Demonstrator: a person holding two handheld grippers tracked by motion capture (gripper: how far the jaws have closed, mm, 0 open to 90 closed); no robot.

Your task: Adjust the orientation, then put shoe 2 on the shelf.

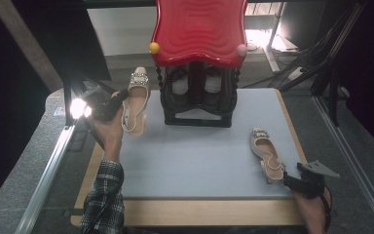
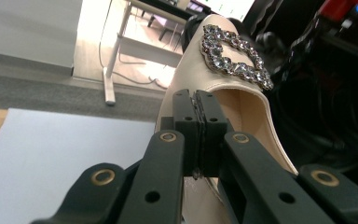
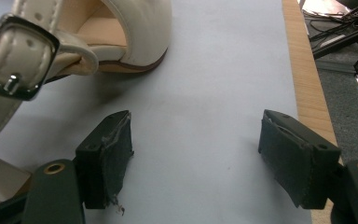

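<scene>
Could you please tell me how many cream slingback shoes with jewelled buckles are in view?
2. One shoe is pinched in the left gripper, lifted beside the black rack. The other shoe lies on the grey mat near the right gripper. The rack may hide more.

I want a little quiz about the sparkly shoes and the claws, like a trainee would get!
1. True or false: the left claw is shut on the side edge of the cream slingback shoe with the rhinestone buckle.
2. Which is the right claw? A) shut on a strap B) open, with nothing between its pads C) holding the red rack.
3. Fill in: the second cream buckled shoe lies on the pale blue ____.

Key: 1 true. 2 B; it rests open beside the second shoe's heel strap. 3 mat, in front of the black shoe rack with the wavy red top.
</scene>
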